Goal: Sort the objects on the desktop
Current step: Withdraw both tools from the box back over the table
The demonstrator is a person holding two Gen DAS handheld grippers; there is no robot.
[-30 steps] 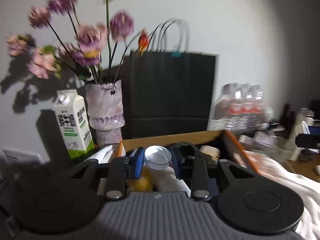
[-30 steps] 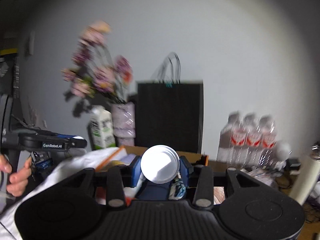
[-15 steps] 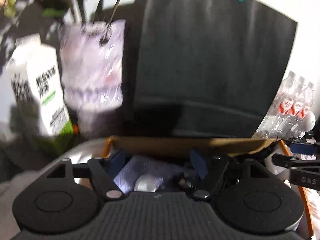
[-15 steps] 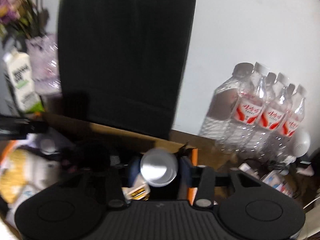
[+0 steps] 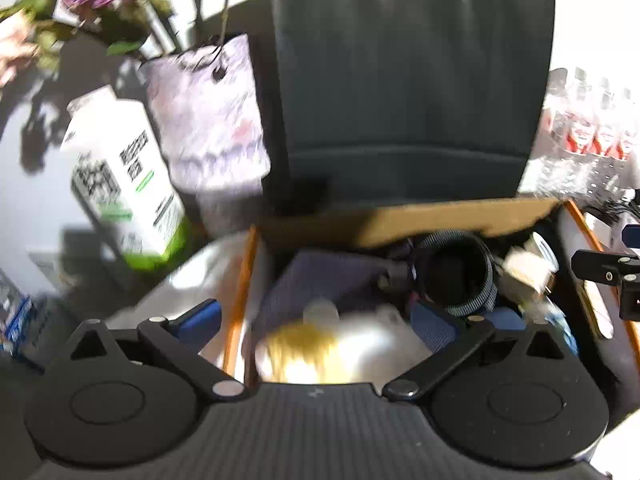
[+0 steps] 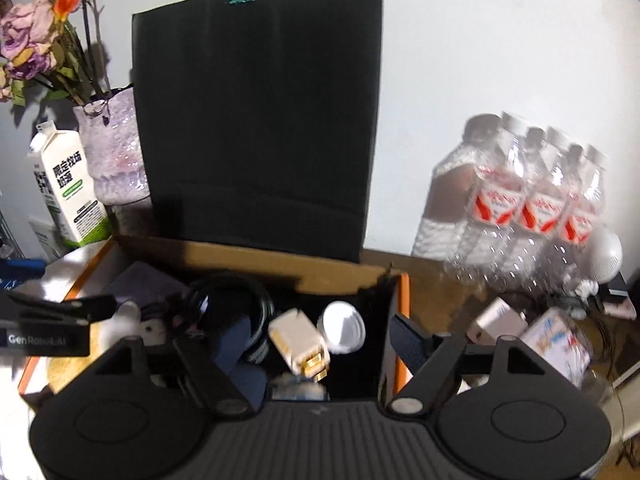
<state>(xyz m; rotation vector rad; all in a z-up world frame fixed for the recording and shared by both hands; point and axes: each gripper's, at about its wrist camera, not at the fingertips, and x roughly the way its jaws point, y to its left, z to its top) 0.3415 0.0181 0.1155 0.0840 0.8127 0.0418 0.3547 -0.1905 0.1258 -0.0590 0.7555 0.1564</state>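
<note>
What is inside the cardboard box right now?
The box holds a white cap, a cream adapter, a black coiled strap and a purple cloth. Anything beneath them is covered.

From my right camera the tall black paper bag point(image 6: 256, 120) looks matt and faintly ribbed. In front of it, the brown corrugated-cardboard box with orange edges point(image 6: 248, 262) has a dull, raw finish. The clear plastic water bottles with red labels point(image 6: 532, 208) glint glossy. The lilac textured glass vase point(image 6: 114, 152) sparkles, rough-faceted. The white-and-green printed paper carton point(image 6: 70, 192) is smooth, slightly satin. The round white lid point(image 6: 344, 328) inside the box seems glossy plastic, though blur makes that uncertain. My right hand-held gripper point(image 6: 320, 340) is matt black plastic with small metal pivot pins.
</note>
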